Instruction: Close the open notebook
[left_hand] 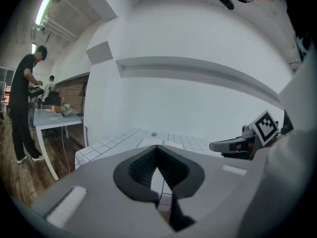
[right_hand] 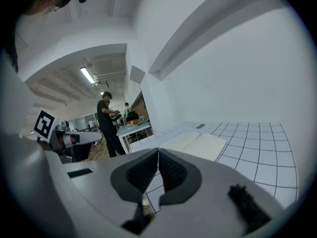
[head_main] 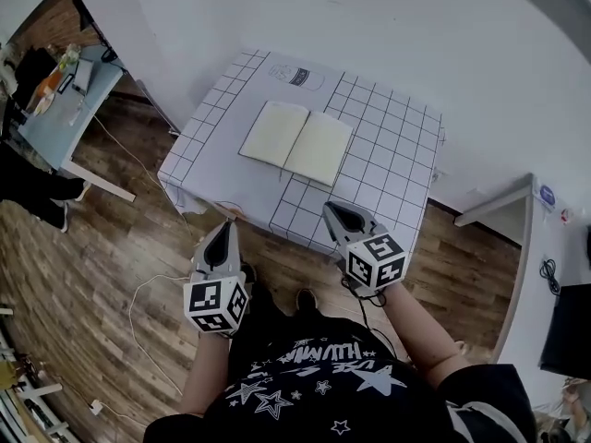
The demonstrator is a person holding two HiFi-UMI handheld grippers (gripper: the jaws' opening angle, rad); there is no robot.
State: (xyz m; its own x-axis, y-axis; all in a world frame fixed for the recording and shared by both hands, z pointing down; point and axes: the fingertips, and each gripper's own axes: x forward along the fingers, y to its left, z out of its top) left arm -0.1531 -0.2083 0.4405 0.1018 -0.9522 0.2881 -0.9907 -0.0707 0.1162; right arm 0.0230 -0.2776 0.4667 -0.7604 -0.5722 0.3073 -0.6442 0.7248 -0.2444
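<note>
Left gripper (head_main: 223, 226) and right gripper (head_main: 331, 209), fingers clenched empty, hover at the gridded counter's (head_main: 392, 160) near edge; an open notebook (head_main: 295, 143) lies flat on it.

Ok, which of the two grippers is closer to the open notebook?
The right gripper: in the head view its tips overlap the gridded table, near the open notebook. The left gripper sits short of the table edge.

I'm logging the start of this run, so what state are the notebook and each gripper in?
notebook: open, lying flat on the gridded table, pages up
left gripper: shut, empty, short of the table edge
right gripper: shut, empty, at the table's near edge
</note>
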